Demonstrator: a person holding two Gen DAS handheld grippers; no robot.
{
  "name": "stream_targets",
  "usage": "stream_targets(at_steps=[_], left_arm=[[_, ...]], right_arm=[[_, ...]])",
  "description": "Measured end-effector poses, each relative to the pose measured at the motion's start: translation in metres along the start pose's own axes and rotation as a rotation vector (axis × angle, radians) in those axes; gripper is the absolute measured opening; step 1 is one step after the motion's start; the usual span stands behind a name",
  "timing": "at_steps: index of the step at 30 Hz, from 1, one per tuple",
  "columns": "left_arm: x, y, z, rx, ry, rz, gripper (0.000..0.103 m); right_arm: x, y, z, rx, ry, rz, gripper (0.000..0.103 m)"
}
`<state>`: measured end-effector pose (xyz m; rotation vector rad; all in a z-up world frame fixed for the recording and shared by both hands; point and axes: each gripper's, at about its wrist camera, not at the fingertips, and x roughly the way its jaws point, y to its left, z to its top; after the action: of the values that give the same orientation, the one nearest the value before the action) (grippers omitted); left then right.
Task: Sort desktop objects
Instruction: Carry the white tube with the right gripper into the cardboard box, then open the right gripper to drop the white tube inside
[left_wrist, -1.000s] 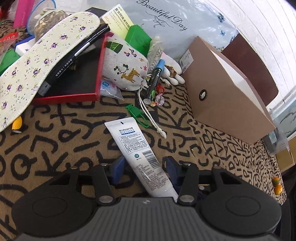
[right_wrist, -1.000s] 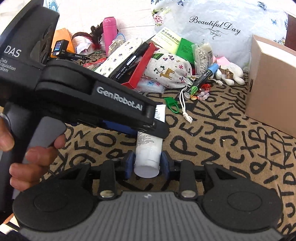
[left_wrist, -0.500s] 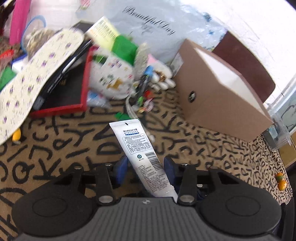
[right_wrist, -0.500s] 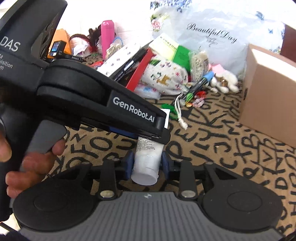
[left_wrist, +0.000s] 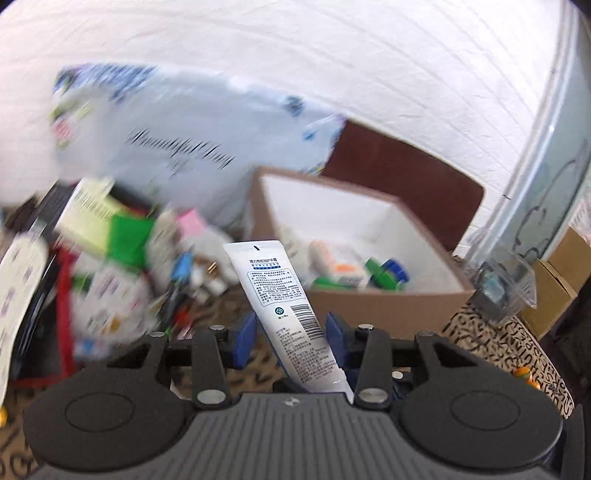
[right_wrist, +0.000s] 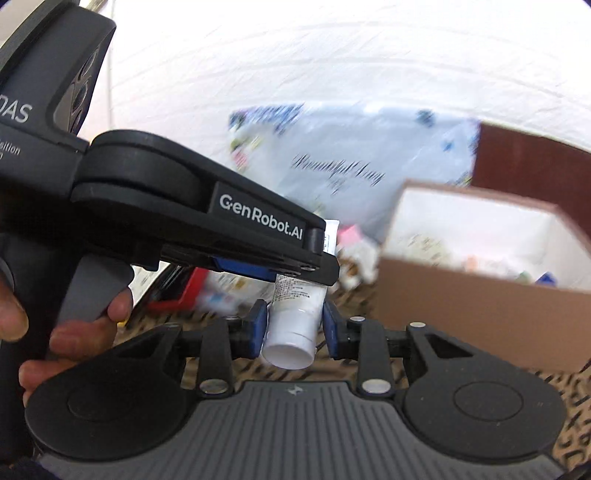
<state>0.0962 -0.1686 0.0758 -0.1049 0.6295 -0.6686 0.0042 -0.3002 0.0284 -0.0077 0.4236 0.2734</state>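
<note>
A white cream tube (left_wrist: 284, 306) is held by both grippers, lifted off the table and tilted. My left gripper (left_wrist: 291, 332) is shut on the tube's flat end. My right gripper (right_wrist: 293, 326) is shut on the tube's cap end (right_wrist: 291, 332). The left gripper's black body (right_wrist: 184, 206) crosses the right wrist view above the tube. A brown cardboard box (left_wrist: 369, 236) with a white inside stands ahead and to the right, with several small items in it. It also shows in the right wrist view (right_wrist: 480, 295).
A blurred pile of objects (left_wrist: 110, 266) lies at the left: a red tray, a printed cloth pouch, a green box, a floral insole. A white "Beautiful Day" bag (left_wrist: 184, 147) leans on the wall. A clear plastic case (left_wrist: 506, 284) sits right of the box.
Both grippers have risen with the tube and tipped upward. The box's open top and the wall have come into view. The pile at the left is now motion-blurred.
</note>
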Motion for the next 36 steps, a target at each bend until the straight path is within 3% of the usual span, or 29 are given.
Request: stream_targets(at_steps=[11,23,30,32,33,35,36], left_arm=[[0.058,-0.041,0.04,0.059,-0.003,-0.072,0.043],[0.147,-0.047,0.061,0.039,0.103,-0.109,0.043],[0.19,-0.039,0.073,0.02,0.15,-0.074,0.043],[0.196,-0.032,0.076,-0.01,0.155,-0.076,0.06],[0.196,-0.029,0.076,-0.021,0.155,-0.108,0.063],[0.192,-0.027,0.076,-0.012,0.153,-0.167,0.072],[0.19,-0.028,0.075,-0.002,0.151,-0.185,0.074]], right_arm=[[0.004,-0.074,0.027,0.071,-0.074,-0.101,0.031],[0.049,-0.138,0.032,0.125,-0.013,-0.161,0.03],[0.09,-0.162,0.033,0.139,0.046,-0.183,0.03],[0.106,-0.166,0.036,0.13,0.084,-0.194,0.032],[0.112,-0.167,0.036,0.118,0.099,-0.209,0.034],[0.118,-0.166,0.035,0.102,0.111,-0.245,0.056],[0.119,-0.166,0.034,0.097,0.103,-0.255,0.06]])
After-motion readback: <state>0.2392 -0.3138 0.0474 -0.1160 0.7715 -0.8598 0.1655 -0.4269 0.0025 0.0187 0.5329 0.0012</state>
